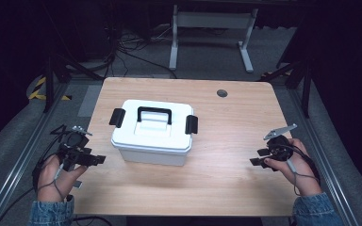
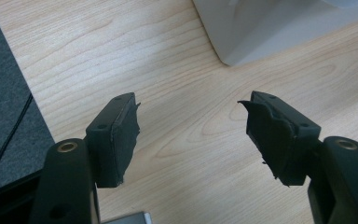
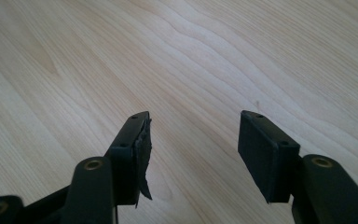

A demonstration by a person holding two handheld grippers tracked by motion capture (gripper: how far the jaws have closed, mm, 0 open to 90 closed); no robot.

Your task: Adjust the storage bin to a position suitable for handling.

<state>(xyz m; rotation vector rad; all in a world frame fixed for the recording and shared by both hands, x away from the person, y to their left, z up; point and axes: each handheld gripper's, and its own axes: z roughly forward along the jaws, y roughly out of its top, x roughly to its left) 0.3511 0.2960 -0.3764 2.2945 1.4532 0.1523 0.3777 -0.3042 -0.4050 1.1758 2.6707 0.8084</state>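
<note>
We see a white lidded box [image 1: 152, 133] sitting left of the middle of the wooden counter [image 1: 235, 155], closed, its black carry handle [image 1: 154, 113] lying flat on the lid and a black latch [image 1: 117, 117] folded against each short end, the other latch [image 1: 191, 124] on the far side from it. Standing square and away from every edge, the box looks set out so that both hands can come at it from either end.

Our left tool [image 1: 88, 160] hangs over the near left part of the counter, just beside the box's near left corner but apart from it; in the left gripper view that tool [image 2: 191, 135] stands released, nothing between its pads, with the box's lower corner [image 2: 242, 37] ahead and to the right. Our right tool [image 1: 260, 157] waits well apart from the box, near the right edge; in the right gripper view it [image 3: 193, 154] is also released, with bare wood beneath.

We judge the work is about to begin, likely at the latches or handle. There is open wood on all sides of the box, widest on the right. The left hand [image 1: 56, 181] sits close to the counter's left edge, where grey floor [image 2: 4, 93] begins, so its travel should go inward.
</note>
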